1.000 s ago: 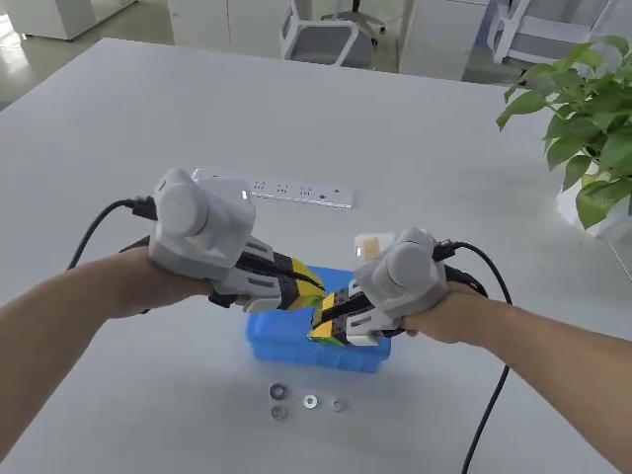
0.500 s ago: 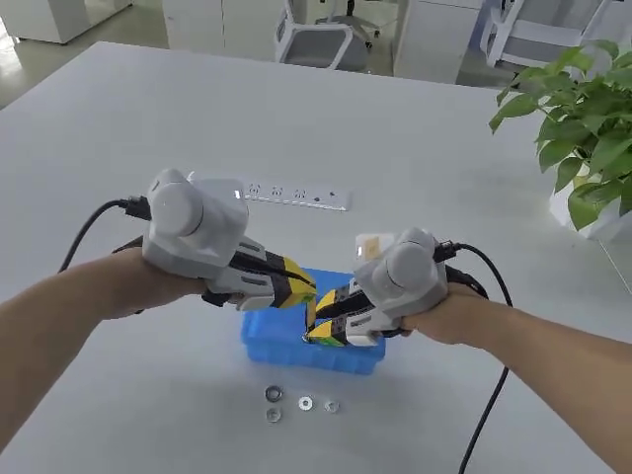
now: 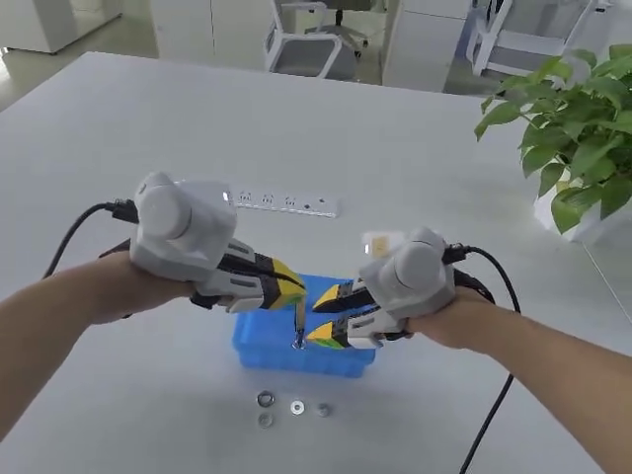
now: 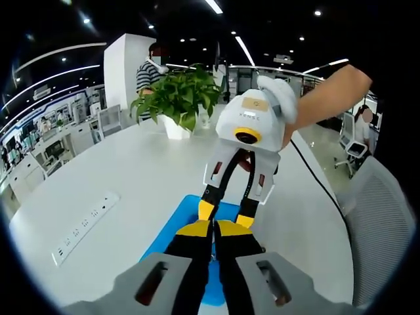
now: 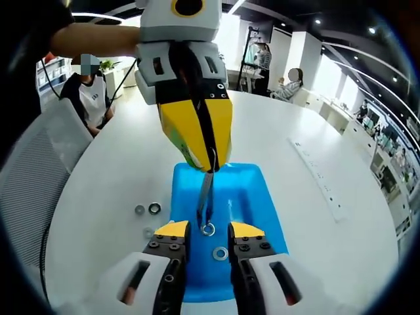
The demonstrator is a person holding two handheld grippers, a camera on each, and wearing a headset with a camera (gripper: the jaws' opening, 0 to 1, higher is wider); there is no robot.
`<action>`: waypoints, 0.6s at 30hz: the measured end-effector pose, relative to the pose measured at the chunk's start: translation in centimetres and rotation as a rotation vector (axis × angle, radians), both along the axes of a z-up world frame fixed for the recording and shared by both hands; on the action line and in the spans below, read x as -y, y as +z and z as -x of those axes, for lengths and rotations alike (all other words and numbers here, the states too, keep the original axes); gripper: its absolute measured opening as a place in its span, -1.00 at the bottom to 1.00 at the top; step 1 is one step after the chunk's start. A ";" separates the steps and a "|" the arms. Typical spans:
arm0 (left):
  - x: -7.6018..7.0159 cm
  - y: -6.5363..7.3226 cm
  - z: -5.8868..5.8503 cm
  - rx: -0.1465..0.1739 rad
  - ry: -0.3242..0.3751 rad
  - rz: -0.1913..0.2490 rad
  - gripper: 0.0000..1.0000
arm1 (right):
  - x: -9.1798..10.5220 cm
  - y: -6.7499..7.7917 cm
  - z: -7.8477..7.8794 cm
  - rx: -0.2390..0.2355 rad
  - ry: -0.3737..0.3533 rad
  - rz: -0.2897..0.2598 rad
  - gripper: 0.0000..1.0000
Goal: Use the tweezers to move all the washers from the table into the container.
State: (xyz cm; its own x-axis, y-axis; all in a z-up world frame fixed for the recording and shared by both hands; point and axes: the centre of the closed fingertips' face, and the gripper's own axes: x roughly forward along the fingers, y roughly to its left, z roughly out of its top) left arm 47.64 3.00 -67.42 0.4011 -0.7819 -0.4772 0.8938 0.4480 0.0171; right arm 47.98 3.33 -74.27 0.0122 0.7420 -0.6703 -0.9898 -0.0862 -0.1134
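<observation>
Tweezers over the blue container, one washer at the tips.

Head view: left gripper (image 3: 294,287) clamped on tweezers (image 3: 298,328) hanging over the container (image 3: 255,352); right gripper (image 3: 324,316) beside them, jaws apart; loose washers (image 3: 297,407) on the table (image 3: 415,178) in front. Left gripper view: own jaws pressed together, facing the spread right gripper (image 4: 225,215). Right gripper view adds: tip washer (image 5: 208,229), second washer (image 5: 221,252) on the container floor.

Slim metal tweezers (image 5: 207,197) point tips-down into the open blue container (image 5: 252,197), one washer (image 5: 208,229) right at their tips! Another washer (image 5: 221,252) lies flat inside. More washers (image 3: 297,407) sit scattered on the counter (image 3: 118,415), just beside the container, toward the near edge.
</observation>
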 end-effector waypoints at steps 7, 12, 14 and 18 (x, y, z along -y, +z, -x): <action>0.0 1.4 0.2 0.011 0.003 0.021 -0.89 | 1.0 1.1 0.2 0.009 -0.036 -0.021 -0.44; -0.3 2.2 0.4 0.025 0.005 0.007 -0.90 | 1.6 1.9 0.5 0.010 -0.070 -0.043 -0.38; -0.3 2.5 0.7 0.028 0.003 0.000 -0.90 | 1.9 2.2 0.6 0.006 -0.087 -0.050 -0.34; -0.5 3.1 1.0 0.036 0.000 -0.010 -0.90 | 2.6 2.8 0.8 0.019 -0.115 -0.068 -0.31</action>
State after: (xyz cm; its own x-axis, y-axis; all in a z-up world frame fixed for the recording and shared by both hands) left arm 46.64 3.49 -64.33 0.4178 -0.7775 -0.4700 0.8927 0.4474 0.0535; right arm 47.17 0.72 -71.44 0.1115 0.7787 -0.6175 -0.9904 0.0359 -0.1335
